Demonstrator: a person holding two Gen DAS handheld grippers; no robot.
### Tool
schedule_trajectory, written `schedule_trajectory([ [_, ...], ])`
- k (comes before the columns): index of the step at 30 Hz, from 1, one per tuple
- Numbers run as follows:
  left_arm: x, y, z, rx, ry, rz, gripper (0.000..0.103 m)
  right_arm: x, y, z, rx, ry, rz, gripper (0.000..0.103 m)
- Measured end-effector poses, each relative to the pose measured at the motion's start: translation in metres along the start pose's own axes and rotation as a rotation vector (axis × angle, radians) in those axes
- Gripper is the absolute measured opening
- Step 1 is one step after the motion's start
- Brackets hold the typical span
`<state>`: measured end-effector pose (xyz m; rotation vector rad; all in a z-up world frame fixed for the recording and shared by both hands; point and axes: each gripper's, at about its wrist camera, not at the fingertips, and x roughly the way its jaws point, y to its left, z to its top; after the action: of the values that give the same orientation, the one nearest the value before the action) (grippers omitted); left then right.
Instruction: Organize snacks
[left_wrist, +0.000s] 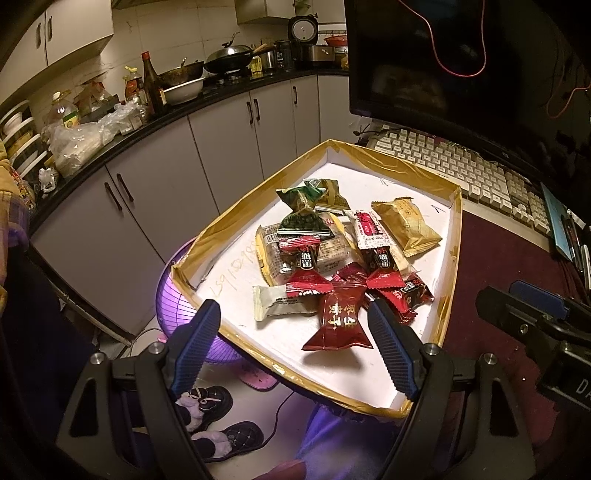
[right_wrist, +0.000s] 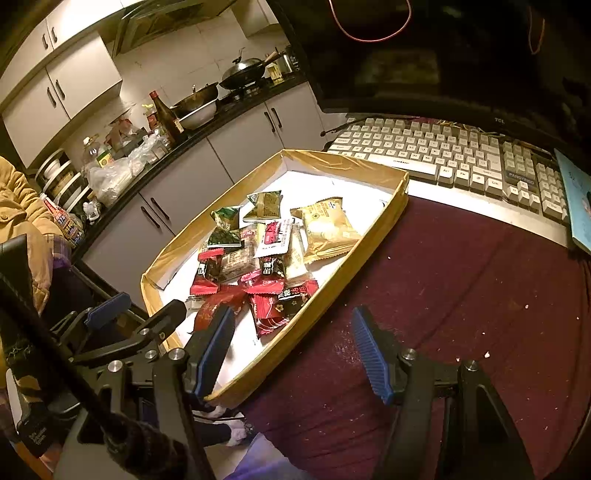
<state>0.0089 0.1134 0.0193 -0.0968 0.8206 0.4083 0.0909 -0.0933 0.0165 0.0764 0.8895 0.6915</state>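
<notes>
A shallow white tray with a gold-taped rim holds a pile of wrapped snacks: a dark red packet nearest me, a white packet, red candy wrappers, green packets and a gold packet. My left gripper is open above the tray's near edge, its jaws astride the dark red packet without touching it. My right gripper is open and empty over the tray's near right rim.
A keyboard and a dark monitor stand behind the tray on a maroon cloth. A blue book lies at the right. A kitchen counter with bottles and pans runs along the left. A purple fan stands below.
</notes>
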Motion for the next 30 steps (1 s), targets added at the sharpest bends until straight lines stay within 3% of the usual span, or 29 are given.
schedule_trajectory([
  [30,0.0063,-0.0035,-0.0001,0.017,0.008,-0.002,0.082,0.0047,-0.0005,0.0030,-0.001,0.005,0.001,0.066],
])
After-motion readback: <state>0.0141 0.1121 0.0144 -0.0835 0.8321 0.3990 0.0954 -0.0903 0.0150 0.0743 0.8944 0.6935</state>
